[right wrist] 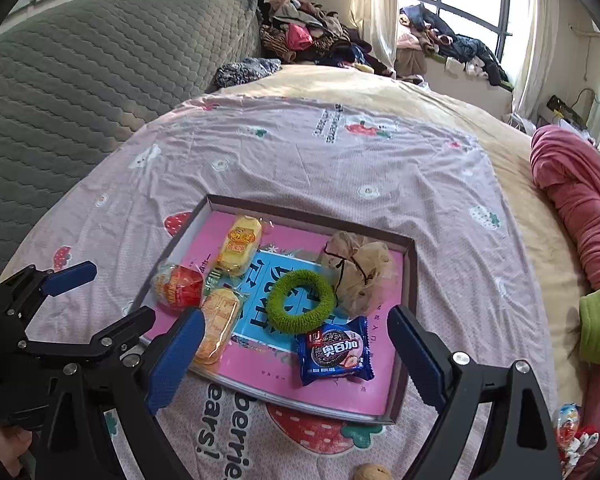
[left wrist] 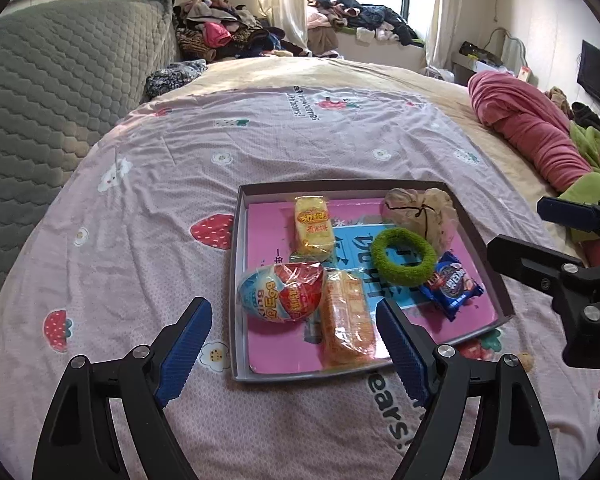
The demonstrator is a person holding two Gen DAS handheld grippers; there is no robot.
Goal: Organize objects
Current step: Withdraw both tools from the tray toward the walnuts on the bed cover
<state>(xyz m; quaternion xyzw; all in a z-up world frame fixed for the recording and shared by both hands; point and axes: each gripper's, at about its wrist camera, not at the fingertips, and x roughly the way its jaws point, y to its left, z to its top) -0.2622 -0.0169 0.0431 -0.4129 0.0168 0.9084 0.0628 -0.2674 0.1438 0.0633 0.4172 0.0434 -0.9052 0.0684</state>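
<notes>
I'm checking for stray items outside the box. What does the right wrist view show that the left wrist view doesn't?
Only the right wrist view: a red-and-white wrapped snack and a round brown item lying outside the box. Only the left wrist view: the egg snack's blue end. Both: the box, green ring, blue cookie pack, and both open tools.

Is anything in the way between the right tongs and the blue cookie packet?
Nothing visible is. The right tongs hang open just above the blue cookie packet, which lies flat in the tray. The green ring lies just beyond it, not between.
</notes>
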